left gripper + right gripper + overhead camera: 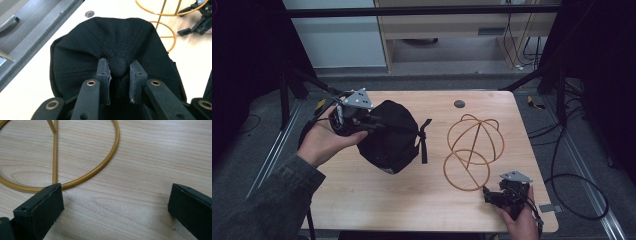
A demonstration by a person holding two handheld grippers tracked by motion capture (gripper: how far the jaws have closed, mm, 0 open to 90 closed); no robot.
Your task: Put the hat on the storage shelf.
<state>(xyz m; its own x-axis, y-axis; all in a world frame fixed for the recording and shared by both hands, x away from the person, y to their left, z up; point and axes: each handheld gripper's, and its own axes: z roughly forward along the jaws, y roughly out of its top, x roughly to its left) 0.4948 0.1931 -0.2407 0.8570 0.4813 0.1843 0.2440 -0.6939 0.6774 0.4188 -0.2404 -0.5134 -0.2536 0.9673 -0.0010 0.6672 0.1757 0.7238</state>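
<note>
Black cap (389, 136) in left tool (119, 67)

black stitched cloth cap (117, 47): matt, woven | golden wire-frame stand (472, 145): smooth, glossy metal | pale wooden table (150, 157): smooth, grained | black gripper pads (103, 72): matt, rubbery, frayed edges

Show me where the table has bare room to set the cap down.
Bare wood lies along the near edge of the table, between the cap and the right gripper. The right half is crowded by the wire stand; the left gripper holds the cap.
</note>
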